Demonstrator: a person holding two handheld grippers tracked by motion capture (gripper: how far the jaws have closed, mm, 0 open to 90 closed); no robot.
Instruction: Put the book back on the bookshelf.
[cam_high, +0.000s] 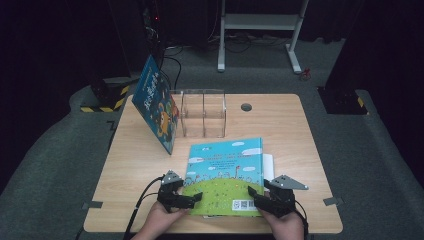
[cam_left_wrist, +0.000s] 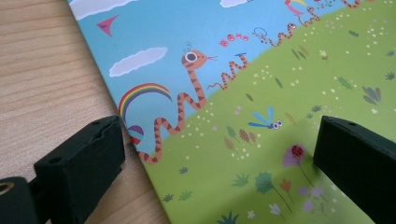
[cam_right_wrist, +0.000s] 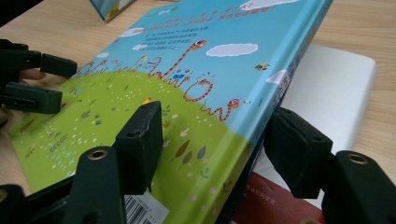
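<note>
left gripper (cam_high: 196, 197) jaws apart, straddling the picture book's (cam_high: 226, 175) near-left edge. right gripper (cam_high: 256, 192) jaws apart astride its spine corner. book flat on pale wood counter (cam_high: 290, 130); grey carpet (cam_high: 60, 150), dark room.

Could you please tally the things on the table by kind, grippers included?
Picture books with illustrated covers: 2, one flat, one leaning
Other books beneath the flat one: 2, white, red
Clear acrylic holder: 1
Grippers: 2, left, right
Total: 7
</note>
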